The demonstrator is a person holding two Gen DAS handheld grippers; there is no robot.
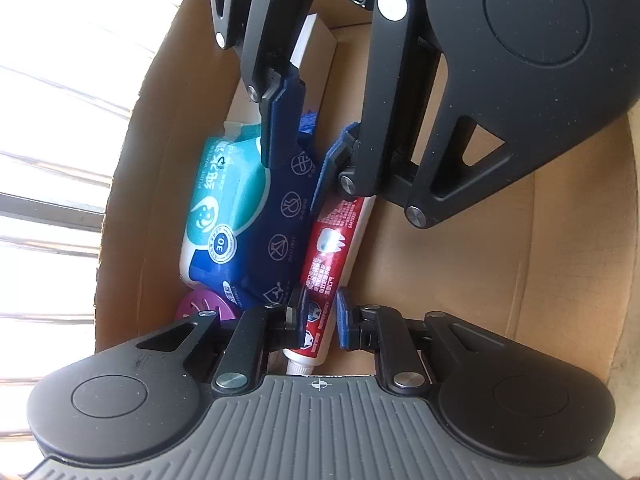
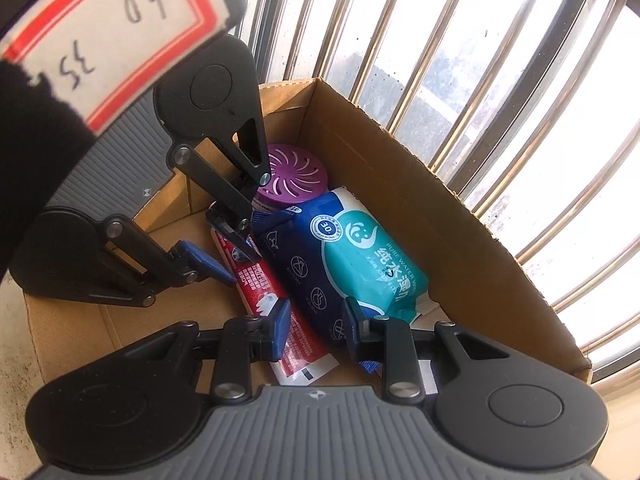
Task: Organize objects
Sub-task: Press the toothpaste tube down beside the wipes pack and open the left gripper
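Toothpaste tube [image 1: 338, 248] lies on the cardboard box [image 1: 460, 264] floor beside the wipes pack [image 1: 236, 216]. From the left wrist, the left tool [image 1: 320, 314] straddles the tube's cap end, jaws nearly closed on it; the right tool [image 1: 308, 136] hangs above.

From the right wrist, the right tool [image 2: 316, 326] sits narrowly parted over tube and wipes, gripping nothing; a purple vented lid [image 2: 294, 174] sits behind.

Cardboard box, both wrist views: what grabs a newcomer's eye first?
The teal and navy wipes pack lying in the cardboard box, with the red toothpaste tube alongside it. Both tools reach in over them: left tool around the tube's cap end, right tool above its other end.
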